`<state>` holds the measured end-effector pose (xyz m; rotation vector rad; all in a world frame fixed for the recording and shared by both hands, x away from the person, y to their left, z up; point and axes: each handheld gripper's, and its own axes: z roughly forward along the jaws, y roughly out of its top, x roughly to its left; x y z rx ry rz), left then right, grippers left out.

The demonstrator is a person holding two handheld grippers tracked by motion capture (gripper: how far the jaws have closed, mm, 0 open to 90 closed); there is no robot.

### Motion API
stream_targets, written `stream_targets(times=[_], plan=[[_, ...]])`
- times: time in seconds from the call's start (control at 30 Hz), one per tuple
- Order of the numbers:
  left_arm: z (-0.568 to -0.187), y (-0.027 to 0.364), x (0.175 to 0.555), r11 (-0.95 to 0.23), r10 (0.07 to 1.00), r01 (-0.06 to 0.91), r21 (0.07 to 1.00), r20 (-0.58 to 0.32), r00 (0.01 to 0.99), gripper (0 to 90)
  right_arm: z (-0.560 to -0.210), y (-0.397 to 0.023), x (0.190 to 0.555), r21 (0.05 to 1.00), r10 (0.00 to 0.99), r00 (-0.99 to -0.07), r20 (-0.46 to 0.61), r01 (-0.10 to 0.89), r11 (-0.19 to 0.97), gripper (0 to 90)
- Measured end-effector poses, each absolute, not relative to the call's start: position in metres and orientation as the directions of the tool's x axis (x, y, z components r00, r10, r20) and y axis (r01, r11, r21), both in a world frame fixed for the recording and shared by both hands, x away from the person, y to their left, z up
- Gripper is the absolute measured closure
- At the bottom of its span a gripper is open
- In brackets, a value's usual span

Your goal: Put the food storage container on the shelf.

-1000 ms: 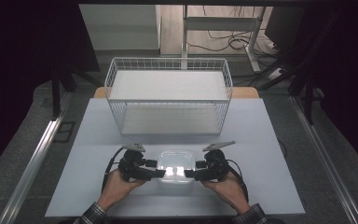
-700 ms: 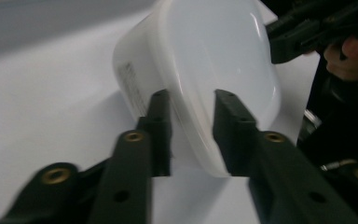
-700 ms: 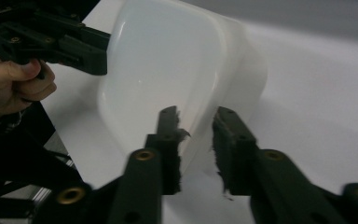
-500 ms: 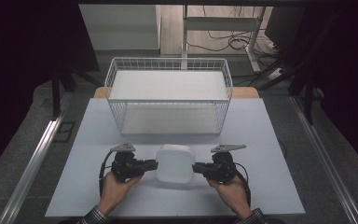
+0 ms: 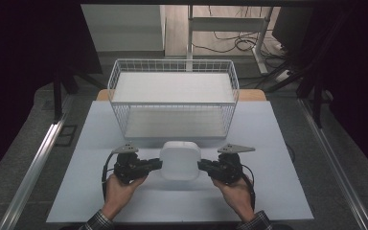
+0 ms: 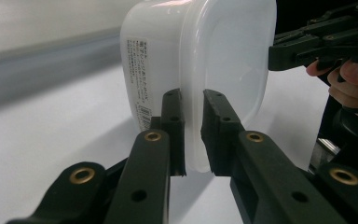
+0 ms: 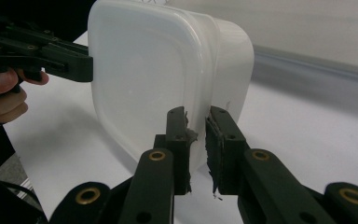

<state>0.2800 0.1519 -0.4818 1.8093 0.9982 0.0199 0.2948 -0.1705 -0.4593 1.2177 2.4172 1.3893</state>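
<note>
Both grippers, left and right, clamped the rim of a white tub held between them, just before the wire basket.

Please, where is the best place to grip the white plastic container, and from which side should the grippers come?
Probably its thin rim. The white plastic container is held between the left gripper and the right gripper, each pinching the projecting lip from an opposite side. The smooth, broad walls look too wide for the jaws, so approach level from both sides.
</note>
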Motion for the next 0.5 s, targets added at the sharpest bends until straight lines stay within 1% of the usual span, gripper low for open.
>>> stream_targets(times=[0.2,0.5], plan=[[-0.469,0.153,0.282,-0.129,0.633,0.598,0.791,-0.398,0.664,80.4,-0.450,-0.170,0.298,0.779,0.674,-0.686,0.274,0.569,0.262,79.2],[-0.436,0.160,0.289,-0.121,0.642,0.565,0.816,-0.370,0.671,80.7,-0.418,-0.166,0.312,0.815,0.651,-0.715,0.254,0.521,0.254,79.1]])
